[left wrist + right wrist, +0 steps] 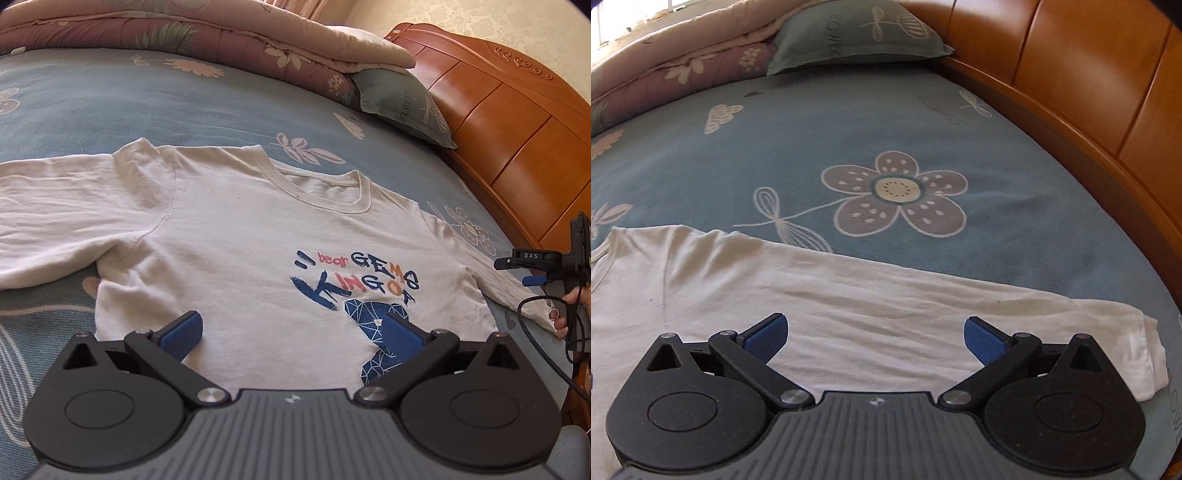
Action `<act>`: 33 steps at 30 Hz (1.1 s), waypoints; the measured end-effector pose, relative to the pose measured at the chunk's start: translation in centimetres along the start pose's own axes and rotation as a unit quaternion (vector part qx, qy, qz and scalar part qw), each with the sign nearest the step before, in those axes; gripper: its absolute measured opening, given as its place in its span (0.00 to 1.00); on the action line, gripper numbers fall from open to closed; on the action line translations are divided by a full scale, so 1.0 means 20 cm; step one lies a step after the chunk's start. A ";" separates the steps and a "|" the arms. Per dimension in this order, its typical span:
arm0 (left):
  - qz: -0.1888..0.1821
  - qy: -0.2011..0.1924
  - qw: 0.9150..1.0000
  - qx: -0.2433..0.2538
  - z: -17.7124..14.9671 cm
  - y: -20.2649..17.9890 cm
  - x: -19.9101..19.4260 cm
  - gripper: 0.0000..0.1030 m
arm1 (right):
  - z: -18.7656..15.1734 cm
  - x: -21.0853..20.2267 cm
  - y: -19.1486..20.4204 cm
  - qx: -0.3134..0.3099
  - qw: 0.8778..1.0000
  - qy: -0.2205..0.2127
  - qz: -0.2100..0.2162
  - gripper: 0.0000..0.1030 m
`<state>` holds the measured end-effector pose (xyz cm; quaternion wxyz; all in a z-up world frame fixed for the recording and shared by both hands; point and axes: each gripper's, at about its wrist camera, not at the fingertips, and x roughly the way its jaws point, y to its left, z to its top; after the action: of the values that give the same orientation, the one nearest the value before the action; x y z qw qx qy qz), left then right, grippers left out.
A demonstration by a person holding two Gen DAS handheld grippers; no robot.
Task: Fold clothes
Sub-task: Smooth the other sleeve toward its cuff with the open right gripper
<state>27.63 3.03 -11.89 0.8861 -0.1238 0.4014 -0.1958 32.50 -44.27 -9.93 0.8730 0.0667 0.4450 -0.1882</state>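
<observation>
I see the white long-sleeved cotton T-shirt (229, 236) spread flat, long axis 9-to-3. My right gripper (875, 338) over its sleeve and left gripper (295, 330) over the chest both have fingers wide apart, empty.

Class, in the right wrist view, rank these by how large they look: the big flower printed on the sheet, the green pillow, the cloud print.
1. Big flower and green pillow: alike; the pillow is farther and cut off, so unranked.
2. Cloud print, smallest.

white printed shirt (236, 236) flat, face-up
</observation>
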 end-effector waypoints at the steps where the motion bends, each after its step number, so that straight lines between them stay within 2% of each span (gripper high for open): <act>1: 0.000 0.000 1.000 0.000 0.00 0.00 0.00 0.99 | 0.01 0.06 -0.04 0.012 1.000 0.015 -0.006 1.00; 3: 0.000 0.000 1.000 0.000 0.00 0.01 0.01 0.99 | 0.01 0.17 -0.09 0.028 0.999 0.030 -0.013 1.00; 5: 0.000 0.000 1.000 0.000 0.00 0.01 0.01 0.99 | 0.03 0.20 -0.12 0.040 0.999 0.005 -0.016 1.00; 10: 0.000 0.000 1.000 0.000 0.01 0.01 0.01 0.99 | 0.12 0.30 -0.14 0.034 0.999 -0.011 -0.023 1.00; 14: 0.002 -0.001 1.000 -0.001 0.01 0.01 0.00 0.99 | 0.15 0.19 -0.23 0.029 0.999 0.001 0.013 1.00; 18: 0.004 -0.004 1.000 0.002 0.01 0.00 -0.01 0.99 | 0.07 0.04 -0.41 0.030 1.000 -0.008 -0.002 1.00; 22: 0.006 -0.002 1.000 0.007 0.00 -0.01 -0.01 0.99 | -0.01 0.10 -0.57 0.049 0.998 0.020 -0.033 1.00; 30: 0.013 0.000 1.000 0.022 -0.01 -0.01 0.02 0.99 | -0.02 0.19 -0.65 0.070 0.996 -0.026 -0.052 1.00; 33: 0.012 -0.002 1.000 0.021 0.00 -0.02 0.00 0.99 | 0.00 0.16 -0.67 0.074 0.996 -0.013 -0.045 1.00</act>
<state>27.53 2.69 -11.83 0.8917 -0.1002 0.3969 -0.1931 29.05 -57.53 -11.74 0.8620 0.1082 0.4212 -0.2605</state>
